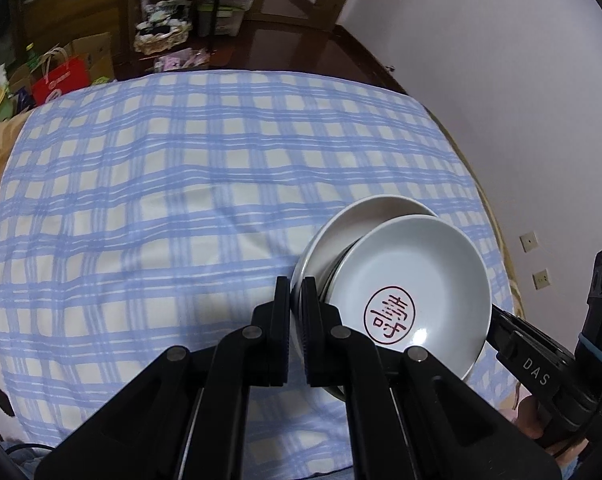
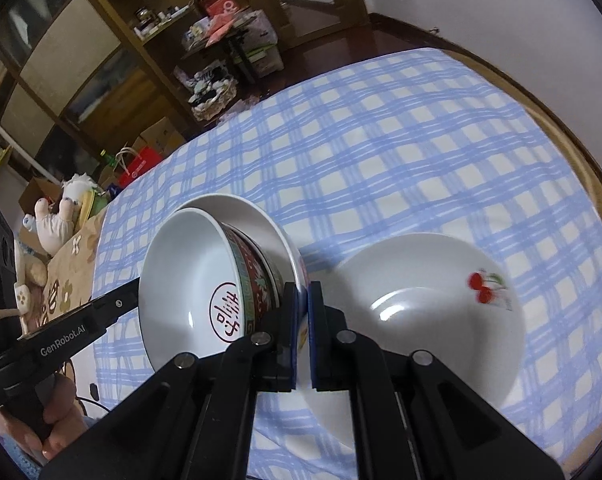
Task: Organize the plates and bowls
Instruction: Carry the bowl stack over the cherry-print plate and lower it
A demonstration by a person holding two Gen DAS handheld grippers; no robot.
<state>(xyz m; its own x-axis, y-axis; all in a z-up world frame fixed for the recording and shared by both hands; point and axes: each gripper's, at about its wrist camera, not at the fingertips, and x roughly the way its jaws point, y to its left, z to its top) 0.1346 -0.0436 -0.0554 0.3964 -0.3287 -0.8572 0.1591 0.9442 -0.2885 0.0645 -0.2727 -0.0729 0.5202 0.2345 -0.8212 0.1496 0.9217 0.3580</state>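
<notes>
A white bowl with a red stamp inside (image 1: 413, 292) sits in a white plate (image 1: 353, 224), both tilted above the blue checked cloth. My left gripper (image 1: 299, 312) is shut on the plate's near rim. In the right wrist view the same bowl (image 2: 193, 280), with a red and green patterned outside, rests in that plate (image 2: 261, 224). My right gripper (image 2: 303, 320) is shut on the plate's opposite rim. A second white plate with a cherry print (image 2: 433, 312) lies flat on the cloth just right of the right gripper. The other gripper shows at each view's edge.
The blue checked cloth (image 1: 181, 184) covers a round table with a wooden edge (image 2: 573, 148). A white wall stands to the right. Shelves, boxes, a red bag (image 1: 61, 78) and a soft toy (image 2: 57, 220) are beyond the table's far and left sides.
</notes>
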